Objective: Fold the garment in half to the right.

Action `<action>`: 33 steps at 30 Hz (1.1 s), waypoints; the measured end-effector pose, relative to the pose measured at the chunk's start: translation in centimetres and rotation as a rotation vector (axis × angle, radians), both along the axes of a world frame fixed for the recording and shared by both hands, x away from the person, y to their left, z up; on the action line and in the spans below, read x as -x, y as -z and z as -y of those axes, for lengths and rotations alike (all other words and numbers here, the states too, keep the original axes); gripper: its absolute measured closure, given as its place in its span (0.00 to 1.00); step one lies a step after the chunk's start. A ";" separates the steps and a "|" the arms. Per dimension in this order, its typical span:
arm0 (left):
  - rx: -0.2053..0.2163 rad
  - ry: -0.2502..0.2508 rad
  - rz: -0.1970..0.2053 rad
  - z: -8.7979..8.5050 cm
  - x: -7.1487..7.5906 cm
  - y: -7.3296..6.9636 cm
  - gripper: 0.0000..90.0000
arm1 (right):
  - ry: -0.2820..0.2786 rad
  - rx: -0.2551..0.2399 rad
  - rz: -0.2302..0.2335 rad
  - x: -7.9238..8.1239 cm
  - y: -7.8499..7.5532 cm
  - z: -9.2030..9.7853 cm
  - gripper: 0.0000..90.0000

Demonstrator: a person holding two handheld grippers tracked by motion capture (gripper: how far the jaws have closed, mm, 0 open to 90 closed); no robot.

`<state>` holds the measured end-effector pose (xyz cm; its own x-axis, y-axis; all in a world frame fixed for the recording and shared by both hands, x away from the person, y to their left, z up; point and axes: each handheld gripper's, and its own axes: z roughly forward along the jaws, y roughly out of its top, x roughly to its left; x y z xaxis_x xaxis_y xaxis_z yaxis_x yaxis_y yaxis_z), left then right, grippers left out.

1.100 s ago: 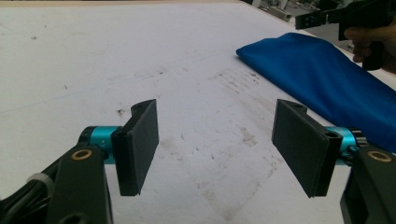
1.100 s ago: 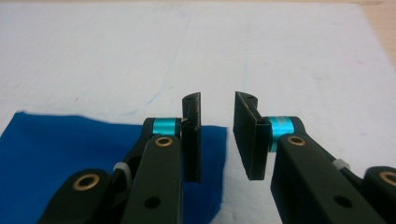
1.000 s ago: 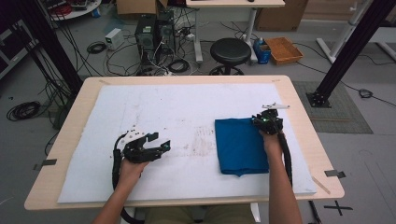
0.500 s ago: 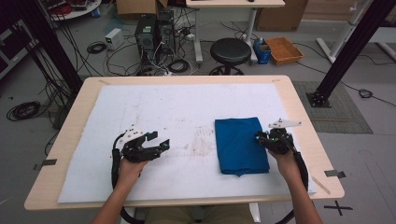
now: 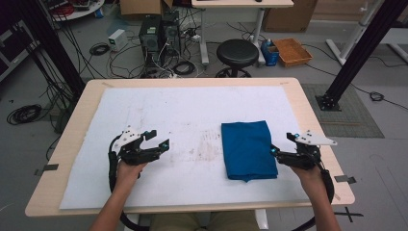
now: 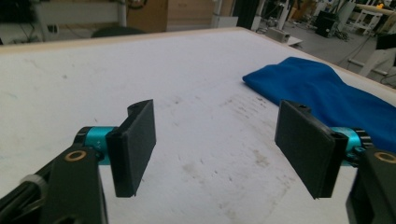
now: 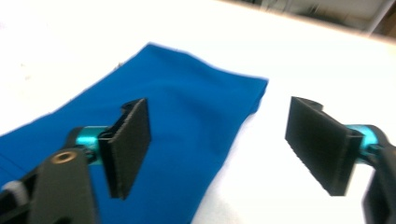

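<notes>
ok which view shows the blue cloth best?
High view: the whole folded blue cloth lies flat on the white mat, all edges visible. Left gripper view catches it obliquely at the right; right gripper view shows a blurred close-up part.

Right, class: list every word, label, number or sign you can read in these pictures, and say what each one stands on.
None can be read.
Folded blue cloth: plain, no print or tag showing.
White sheet covering the wooden table: grey smudges, no writing.
Black pads of the left tongs and right tongs: unmarked.
Brown cardboard boxes on the floor behind: any print is too small and blurred to read.
</notes>
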<state>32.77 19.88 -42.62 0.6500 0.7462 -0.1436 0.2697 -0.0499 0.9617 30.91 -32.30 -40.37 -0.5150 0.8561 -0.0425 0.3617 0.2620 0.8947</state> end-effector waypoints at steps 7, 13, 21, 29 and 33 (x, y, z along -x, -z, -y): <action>-0.004 -0.005 0.038 -0.9 0.1 -0.2 0.30 | 0.038 -0.056 0.040 1.2 -0.2 1.5 0.23; 0.005 -0.011 0.054 -1.2 0.5 -0.4 0.30 | 0.058 -0.056 0.039 1.0 0.1 1.8 0.23; -0.006 -0.009 0.056 -1.1 0.6 -0.2 0.30 | 0.069 -0.057 0.040 1.1 0.1 1.7 0.23; -0.007 -0.007 0.054 -1.0 0.6 0.0 0.30 | 0.074 -0.060 0.023 1.0 0.6 2.0 0.23; -0.010 -0.005 0.052 -1.0 0.6 0.1 0.30 | 0.073 -0.065 0.021 1.0 0.6 2.0 0.23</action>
<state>32.20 20.92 -42.69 0.6529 0.7506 -0.1016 0.2191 -0.0587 0.9739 29.96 -34.29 -40.98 -0.4505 0.8928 0.0042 0.3588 0.1767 0.9166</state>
